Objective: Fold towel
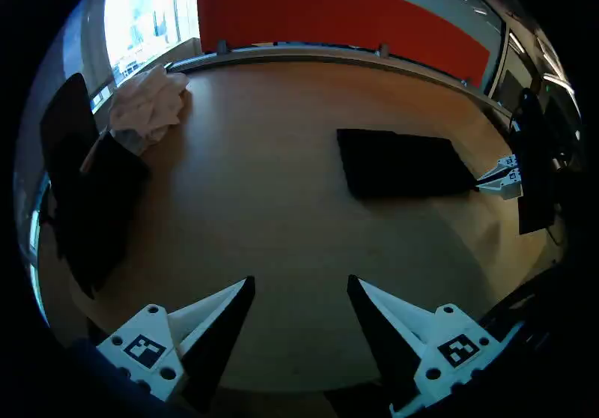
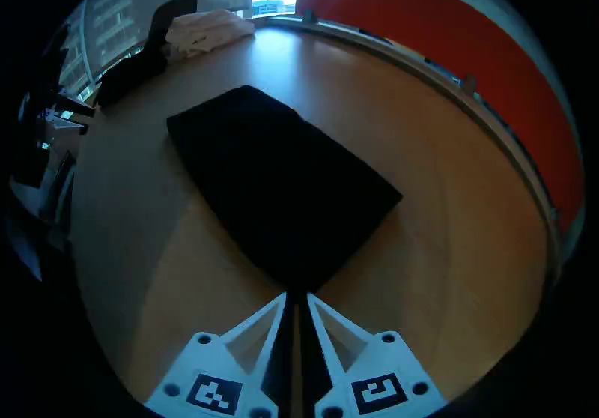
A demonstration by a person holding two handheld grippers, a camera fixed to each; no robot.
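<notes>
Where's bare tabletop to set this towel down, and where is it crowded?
Free: the wide wood stretch between the black towel and the white cloth pile, ahead of the left gripper. Crowded: the far corner by that pile and the chair.

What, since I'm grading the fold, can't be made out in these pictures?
- Towel layers: right gripper view, fabric too dark to show folds.
- Whether the right gripper pinches the towel's corner: right gripper view, its fingers hide the contact.
- White cloth pile: left gripper view, too far off to identify.
- Table near edge: left gripper view, cut off behind the left gripper.
</notes>
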